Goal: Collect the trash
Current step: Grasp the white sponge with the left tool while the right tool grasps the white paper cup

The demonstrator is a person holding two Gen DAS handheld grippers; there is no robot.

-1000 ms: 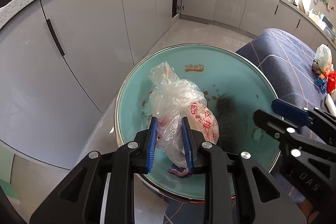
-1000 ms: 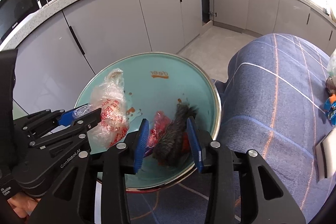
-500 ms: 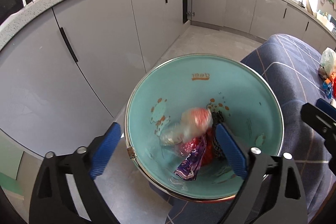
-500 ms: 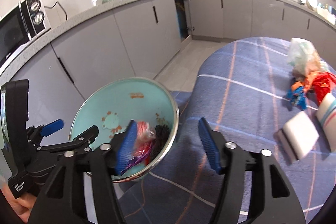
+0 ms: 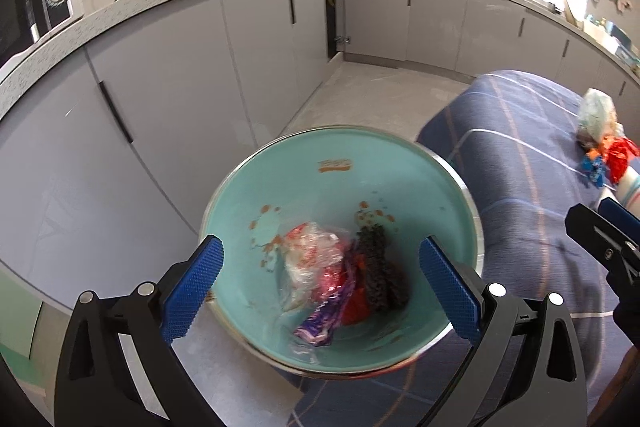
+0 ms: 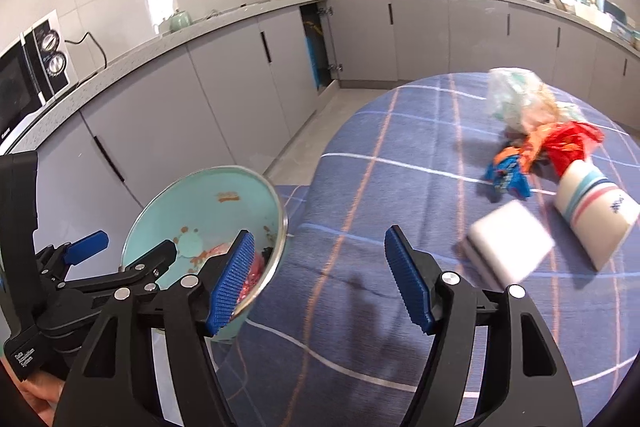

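Observation:
A teal bin with a metal rim stands below the table's edge. In it lie a clear printed plastic bag, a dark scrubby lump and a purple wrapper. My left gripper hangs above the bin, its jaws opening wide with nothing held. My right gripper hovers over the blue checked tablecloth beside the bin; its jaws are opening and empty. Farther along the table lies a trash pile: a clear bag, a red wrapper and a blue wrapper.
A white sponge and a striped cup on its side lie near the trash pile. Grey cabinets under a counter curve behind the bin, with a microwave at left. Pale floor lies between cabinets and table.
Both grippers opened. The plastic bag dropped from the left one and the dark lump from the right one into the bin. Both pulled back and up; the right swung toward the table.

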